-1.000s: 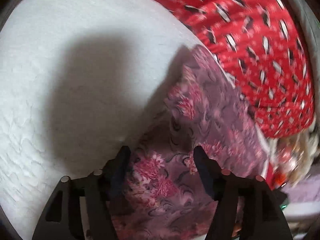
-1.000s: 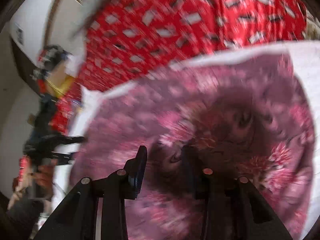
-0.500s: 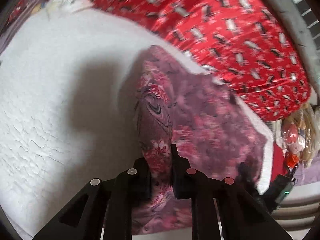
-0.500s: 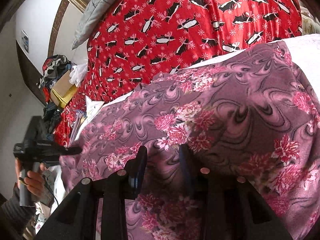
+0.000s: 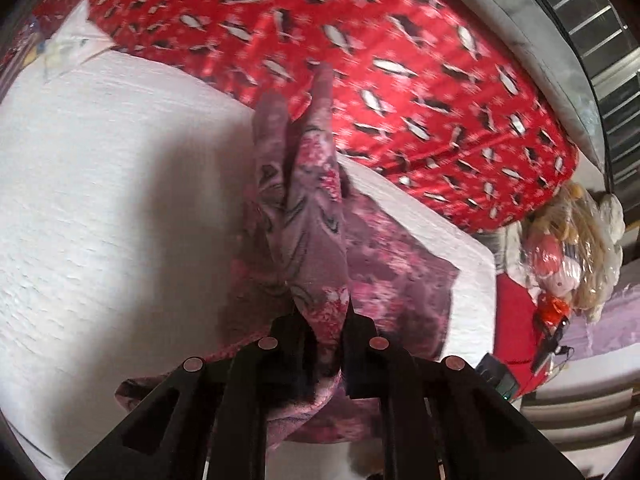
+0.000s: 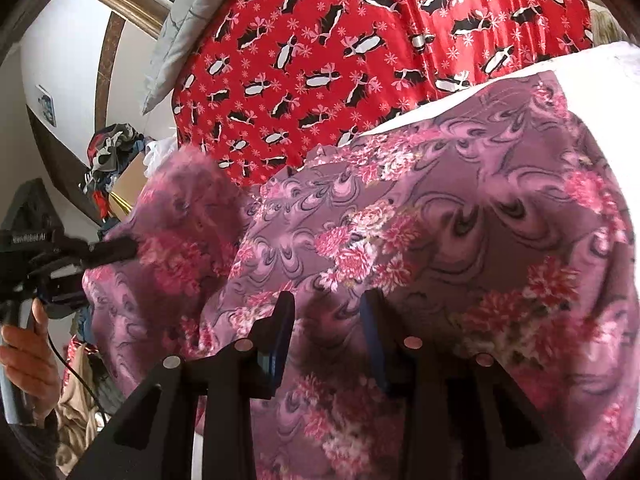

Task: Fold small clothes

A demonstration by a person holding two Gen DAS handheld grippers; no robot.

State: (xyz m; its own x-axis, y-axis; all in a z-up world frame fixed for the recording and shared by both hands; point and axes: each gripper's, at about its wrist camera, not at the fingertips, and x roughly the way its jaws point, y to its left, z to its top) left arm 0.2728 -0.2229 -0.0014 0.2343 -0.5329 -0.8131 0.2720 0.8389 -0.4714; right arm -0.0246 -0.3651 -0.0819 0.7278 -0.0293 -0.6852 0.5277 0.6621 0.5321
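A purple cloth with pink and red flowers (image 5: 308, 216) lies on a white textured bed cover (image 5: 100, 184). My left gripper (image 5: 326, 316) is shut on a bunched edge of the cloth and holds it up off the bed, so a ridge of fabric rises in front of it. In the right wrist view the same cloth (image 6: 460, 216) spreads wide. My right gripper (image 6: 326, 308) is low over the cloth with its jaws apart, fabric between and under them. The left gripper (image 6: 116, 250) also shows there, gripping the cloth's left edge.
A red blanket with a penguin print (image 5: 400, 60) lies behind the cloth; it also shows in the right wrist view (image 6: 360, 40). A bagged stuffed toy (image 5: 568, 248) sits at the right. A pile of clothes (image 6: 108, 152) is at the far left.
My left gripper closed on the cloth's edge and lifted it. My right gripper's jaws have opened wider over the cloth.
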